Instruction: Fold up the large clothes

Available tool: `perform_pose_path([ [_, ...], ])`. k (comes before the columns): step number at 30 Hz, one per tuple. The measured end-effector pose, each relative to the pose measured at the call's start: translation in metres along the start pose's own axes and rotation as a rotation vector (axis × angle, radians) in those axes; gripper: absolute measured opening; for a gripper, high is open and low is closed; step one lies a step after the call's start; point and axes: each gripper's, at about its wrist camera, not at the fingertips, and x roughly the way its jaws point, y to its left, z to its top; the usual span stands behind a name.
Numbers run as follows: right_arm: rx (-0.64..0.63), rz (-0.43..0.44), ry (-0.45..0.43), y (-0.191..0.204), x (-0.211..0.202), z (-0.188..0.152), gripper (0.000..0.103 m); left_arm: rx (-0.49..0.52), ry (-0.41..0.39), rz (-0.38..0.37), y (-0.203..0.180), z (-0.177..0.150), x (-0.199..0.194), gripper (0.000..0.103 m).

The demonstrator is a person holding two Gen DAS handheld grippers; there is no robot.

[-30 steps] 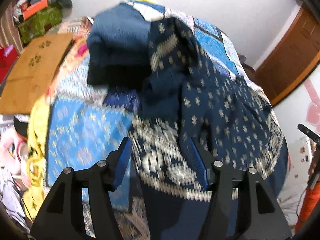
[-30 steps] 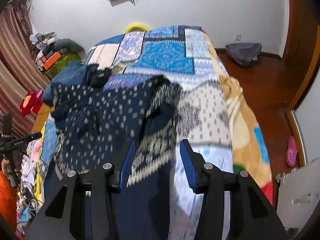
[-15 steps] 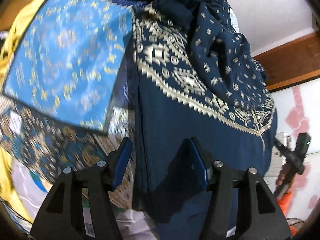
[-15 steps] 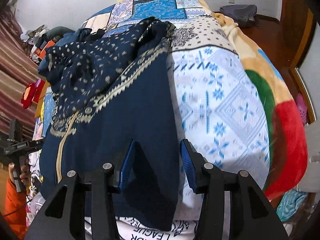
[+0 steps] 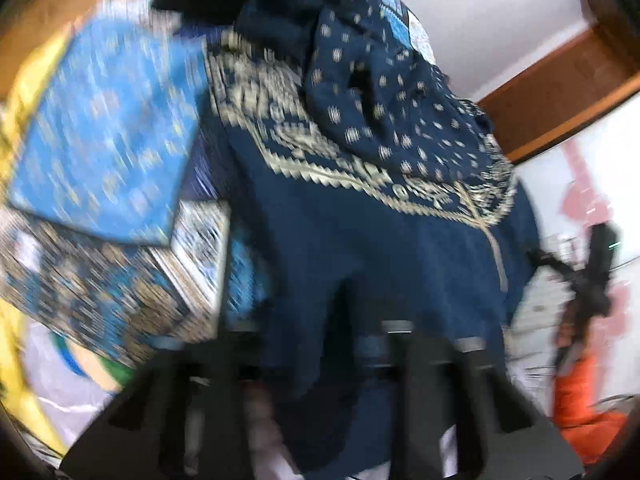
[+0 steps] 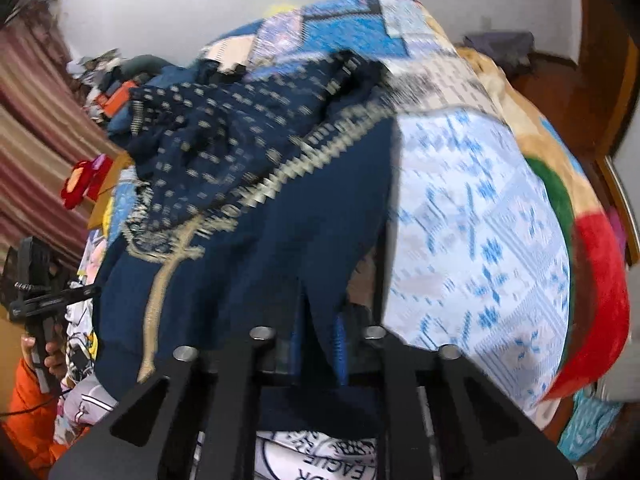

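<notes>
At the bed's [image 6: 480,208] near edge, left hand-held gripper [image 5: 320,356] clamps the navy garment's [image 5: 360,248] hem; right hand-held gripper [image 6: 316,344] likewise, at six o'clock.

left wrist: close, steeply down | right wrist: same | shared: navy garment [image 5: 360,240] [image 6: 280,260] on bed [image 6: 480,220]

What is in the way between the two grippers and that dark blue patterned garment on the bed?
Nothing visible. The left gripper and the right gripper are both already shut on the near hem of the dark blue garment, each at its own lower corner, with no other item between pads and fabric. The garment lies on the patchwork bedspread.
</notes>
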Motion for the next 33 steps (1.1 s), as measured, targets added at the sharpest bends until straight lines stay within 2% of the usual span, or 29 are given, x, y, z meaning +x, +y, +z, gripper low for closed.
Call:
perform_pose_path([
  [1,-0.004,0.015,-0.014,0.003,-0.003,0.005,0.006,0.031,-0.023,0.042,-0.006,0.003,-0.003,0.006],
  [3,-0.011,0.049,-0.036,0.007,-0.007,0.015,0.005,0.04,-0.056,0.054,-0.009,0.013,-0.008,0.006],
  [13,-0.095,0.041,-0.178,0.028,-0.021,0.081,0.005,0.004,-0.246,-0.12,-0.007,0.094,-0.061,0.005],
  [17,-0.076,0.015,-0.218,0.017,-0.014,0.113,0.005,-0.015,-0.288,-0.089,0.0,0.13,-0.055,0.005],
  [21,-0.032,-0.035,-0.201,0.0,0.017,0.136,0.005,-0.082,-0.258,-0.013,0.025,0.157,-0.018,0.006],
  [24,0.014,-0.051,-0.161,-0.017,0.039,0.141,0.006,-0.129,-0.193,0.044,0.046,0.164,0.018,0.006],
  [26,0.042,-0.067,-0.115,-0.028,0.057,0.14,0.007,-0.161,-0.136,0.05,0.058,0.164,0.04,0.008],
  [28,0.061,-0.067,-0.09,-0.033,0.062,0.139,0.007,-0.182,-0.108,0.045,0.064,0.161,0.052,0.013],
  [31,0.075,-0.061,-0.08,-0.035,0.055,0.137,0.01,-0.161,-0.112,0.073,0.06,0.158,0.046,0.023],
  [33,0.075,-0.06,-0.072,-0.033,0.046,0.137,0.014,-0.129,-0.12,0.109,0.054,0.157,0.038,0.038],
])
